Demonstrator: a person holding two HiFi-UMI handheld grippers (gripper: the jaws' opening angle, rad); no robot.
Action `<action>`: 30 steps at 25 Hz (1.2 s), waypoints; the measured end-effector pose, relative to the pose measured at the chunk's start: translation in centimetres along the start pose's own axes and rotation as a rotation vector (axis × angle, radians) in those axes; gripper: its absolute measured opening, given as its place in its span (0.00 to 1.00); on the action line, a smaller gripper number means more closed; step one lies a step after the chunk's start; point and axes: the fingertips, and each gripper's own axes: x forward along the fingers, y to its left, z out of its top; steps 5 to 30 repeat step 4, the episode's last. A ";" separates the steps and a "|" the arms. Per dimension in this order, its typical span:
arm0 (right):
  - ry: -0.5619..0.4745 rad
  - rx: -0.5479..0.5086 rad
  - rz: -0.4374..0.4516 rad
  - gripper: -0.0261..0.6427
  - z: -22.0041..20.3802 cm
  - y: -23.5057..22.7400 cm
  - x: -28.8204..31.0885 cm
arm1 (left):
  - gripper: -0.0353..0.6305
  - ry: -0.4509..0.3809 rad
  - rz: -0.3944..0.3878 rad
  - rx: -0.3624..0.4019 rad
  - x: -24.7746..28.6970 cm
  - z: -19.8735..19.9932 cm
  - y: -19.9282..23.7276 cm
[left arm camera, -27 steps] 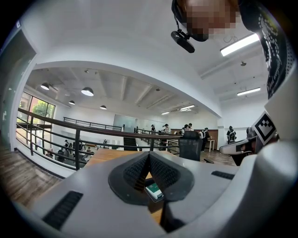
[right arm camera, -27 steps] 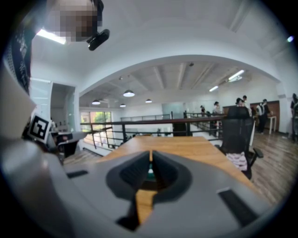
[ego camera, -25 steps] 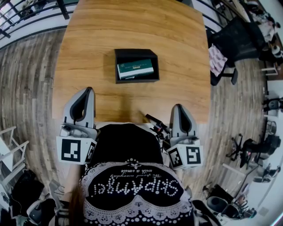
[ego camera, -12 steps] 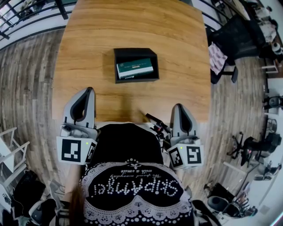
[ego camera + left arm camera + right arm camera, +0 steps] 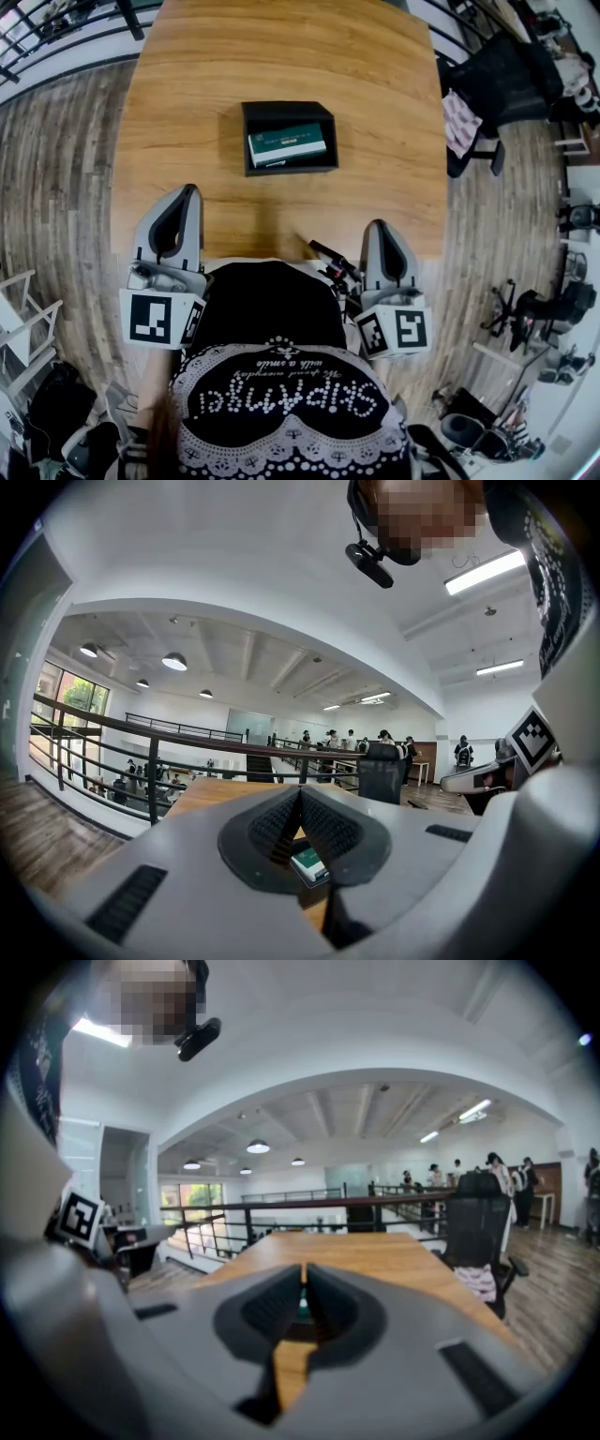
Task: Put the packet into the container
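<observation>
A green packet (image 5: 287,145) lies flat inside the black open container (image 5: 251,169) in the middle of the wooden table (image 5: 375,112). My left gripper (image 5: 187,191) rests at the table's near edge, shut and empty, well short of the container. On the other side my right gripper (image 5: 379,226) sits at the near edge too, shut with nothing in it. In the left gripper view the closed jaws (image 5: 300,790) frame the packet (image 5: 307,862) beyond them. From the right gripper (image 5: 305,1266) view, only a green sliver of the packet (image 5: 301,1310) shows.
A black office chair (image 5: 506,89) with a pink patterned cloth (image 5: 459,127) stands by the table's right edge. A dark railing (image 5: 56,37) runs along the far left. A black device (image 5: 330,255) juts out at the near edge between my grippers.
</observation>
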 end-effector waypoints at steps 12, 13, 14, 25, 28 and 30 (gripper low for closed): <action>0.002 0.002 -0.001 0.10 -0.1 0.0 0.1 | 0.10 0.002 0.000 -0.005 0.1 -0.1 0.1; 0.002 0.002 -0.001 0.10 -0.1 0.0 0.1 | 0.10 0.002 0.000 -0.005 0.1 -0.1 0.1; 0.002 0.002 -0.001 0.10 -0.1 0.0 0.1 | 0.10 0.002 0.000 -0.005 0.1 -0.1 0.1; 0.002 0.002 -0.001 0.10 -0.1 0.0 0.1 | 0.10 0.002 0.000 -0.005 0.1 -0.1 0.1; 0.002 0.002 -0.001 0.10 -0.1 0.0 0.1 | 0.10 0.002 0.000 -0.005 0.1 -0.1 0.1; 0.002 0.002 -0.001 0.10 -0.1 0.0 0.1 | 0.10 0.002 0.000 -0.005 0.1 -0.1 0.1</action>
